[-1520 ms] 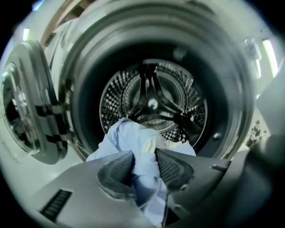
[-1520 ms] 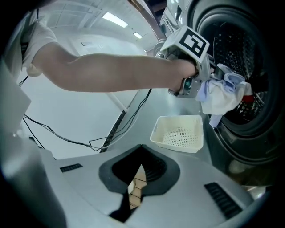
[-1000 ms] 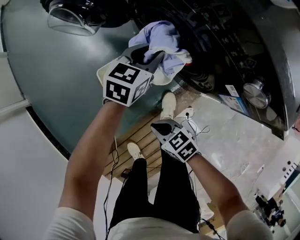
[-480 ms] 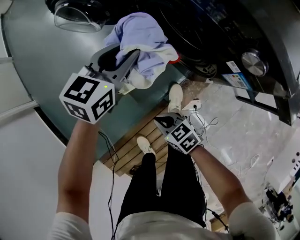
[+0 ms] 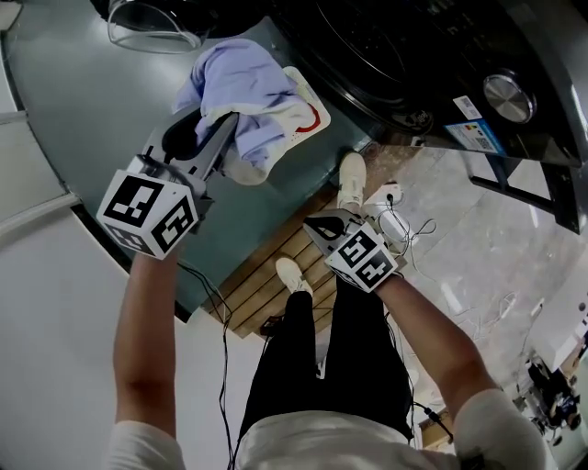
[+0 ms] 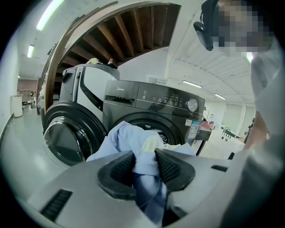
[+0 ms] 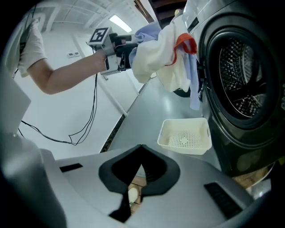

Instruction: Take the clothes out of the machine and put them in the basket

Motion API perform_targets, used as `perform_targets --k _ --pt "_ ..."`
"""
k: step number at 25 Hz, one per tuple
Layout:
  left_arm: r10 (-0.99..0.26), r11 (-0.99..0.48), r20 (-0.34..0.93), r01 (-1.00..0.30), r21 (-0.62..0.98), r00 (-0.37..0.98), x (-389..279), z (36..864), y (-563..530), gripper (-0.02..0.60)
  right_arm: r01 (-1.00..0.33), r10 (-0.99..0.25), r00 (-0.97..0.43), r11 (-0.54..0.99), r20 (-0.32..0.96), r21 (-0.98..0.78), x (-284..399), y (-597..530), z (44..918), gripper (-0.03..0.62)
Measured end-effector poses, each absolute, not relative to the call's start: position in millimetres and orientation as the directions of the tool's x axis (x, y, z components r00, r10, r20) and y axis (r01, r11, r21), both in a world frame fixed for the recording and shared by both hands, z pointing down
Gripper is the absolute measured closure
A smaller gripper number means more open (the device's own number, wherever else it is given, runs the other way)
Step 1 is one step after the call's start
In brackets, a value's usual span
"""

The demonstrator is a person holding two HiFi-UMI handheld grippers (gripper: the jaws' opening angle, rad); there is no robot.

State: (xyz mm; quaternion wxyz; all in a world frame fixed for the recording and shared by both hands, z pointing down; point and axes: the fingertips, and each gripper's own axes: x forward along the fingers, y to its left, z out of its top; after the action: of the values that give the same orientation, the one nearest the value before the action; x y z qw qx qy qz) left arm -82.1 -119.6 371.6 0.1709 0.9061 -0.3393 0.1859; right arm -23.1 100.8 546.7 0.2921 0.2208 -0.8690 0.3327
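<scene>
My left gripper [image 5: 207, 151] [image 6: 144, 158] is shut on a bundle of clothes [image 5: 243, 87] [image 6: 133, 138], light blue cloth with a white piece edged in red. In the right gripper view the bundle [image 7: 164, 58] hangs in the air in front of the dark washing machine's open drum [image 7: 242, 75], above the floor. A cream perforated basket [image 7: 186, 135] sits empty on the floor beside the machine, below the bundle. My right gripper [image 5: 322, 228] [image 7: 141, 149] is held lower, near the person's legs, with its jaws shut on nothing.
The machine's round door [image 5: 147, 23] [image 6: 67, 133] stands swung open to the left of the drum. The dark machine front [image 5: 413, 55] fills the top right. A wooden pallet [image 5: 266, 294] and loose cables [image 5: 404, 229] lie by the person's feet.
My left gripper has carried the clothes out of the drum mouth, up and to the left, away from the machine. The right gripper has hardly shifted.
</scene>
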Motion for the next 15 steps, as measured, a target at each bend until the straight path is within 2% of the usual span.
perform_targets --k 15 --pt "-0.525 -0.626 0.566 -0.739 0.249 0.635 -109.6 480.3 -107.5 0.454 -0.575 -0.158 -0.729 0.67 0.666 -0.47 -18.6 102.3 565.0 0.591"
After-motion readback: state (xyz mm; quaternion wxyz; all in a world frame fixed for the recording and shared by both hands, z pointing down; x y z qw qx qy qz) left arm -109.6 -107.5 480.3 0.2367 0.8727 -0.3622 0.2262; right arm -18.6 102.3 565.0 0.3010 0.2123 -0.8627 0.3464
